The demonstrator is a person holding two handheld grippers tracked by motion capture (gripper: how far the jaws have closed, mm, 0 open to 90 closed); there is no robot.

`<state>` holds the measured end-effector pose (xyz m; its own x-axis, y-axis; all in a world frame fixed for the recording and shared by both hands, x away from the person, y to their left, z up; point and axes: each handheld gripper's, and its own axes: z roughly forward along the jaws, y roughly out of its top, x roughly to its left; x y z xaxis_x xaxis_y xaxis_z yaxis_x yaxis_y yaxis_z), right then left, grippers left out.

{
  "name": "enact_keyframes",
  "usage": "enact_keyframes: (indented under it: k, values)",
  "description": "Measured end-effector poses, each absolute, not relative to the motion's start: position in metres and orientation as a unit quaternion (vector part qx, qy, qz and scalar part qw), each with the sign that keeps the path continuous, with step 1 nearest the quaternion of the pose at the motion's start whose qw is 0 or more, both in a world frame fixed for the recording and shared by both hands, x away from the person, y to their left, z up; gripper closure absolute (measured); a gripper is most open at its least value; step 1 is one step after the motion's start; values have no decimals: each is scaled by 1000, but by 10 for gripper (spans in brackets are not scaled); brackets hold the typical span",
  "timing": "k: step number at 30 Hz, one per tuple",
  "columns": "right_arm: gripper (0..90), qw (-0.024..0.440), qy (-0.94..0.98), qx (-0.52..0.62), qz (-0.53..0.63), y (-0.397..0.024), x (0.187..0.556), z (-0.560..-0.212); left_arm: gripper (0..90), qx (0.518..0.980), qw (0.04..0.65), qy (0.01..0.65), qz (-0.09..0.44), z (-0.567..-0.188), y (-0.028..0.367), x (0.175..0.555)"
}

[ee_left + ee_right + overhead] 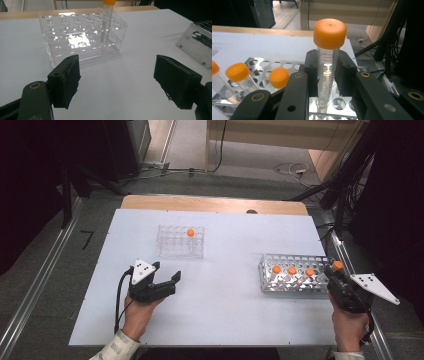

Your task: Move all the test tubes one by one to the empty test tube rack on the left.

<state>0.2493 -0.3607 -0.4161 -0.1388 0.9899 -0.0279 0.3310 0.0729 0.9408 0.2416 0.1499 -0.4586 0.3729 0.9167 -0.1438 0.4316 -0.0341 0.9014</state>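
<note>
A clear tube with an orange cap [329, 32] stands upright between the black jaws of my right gripper [327, 72], which is shut on it. Its lower end hangs at the holes of the metal rack [274, 65]. In the high view this gripper [336, 271] is at the right end of the metal rack [292, 287], where three more orange-capped tubes [292, 270] stand. My left gripper [167, 281] rests open on the table, with nothing between its jaws [121, 77]. It faces a clear plastic rack [82, 37] that holds one capped tube [107, 22].
The white board [225, 310] lies on a wooden table, and the clear rack [172, 245] stands at its back left. Metal rails run along both sides of the table. Cables and dark equipment stand beyond the right edge.
</note>
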Motion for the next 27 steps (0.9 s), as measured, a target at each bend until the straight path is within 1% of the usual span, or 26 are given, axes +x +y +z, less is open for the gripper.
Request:
enact_keyframes:
  k: [8, 14, 21, 27]
  values:
    - [714, 380, 632, 514, 439, -355, 229, -405, 209, 672, 486, 500, 251, -458, 151, 241]
    - [715, 347, 664, 498, 437, -345, 211, -413, 209, 672, 486, 499, 252, -457, 150, 240]
    - [715, 316, 694, 464, 451, -315, 199, -420, 210, 672, 488, 497, 250, -456, 147, 240]
    - [714, 289, 720, 434, 458, -282, 205, -426, 210, 674, 490, 493, 248, -456, 144, 239]
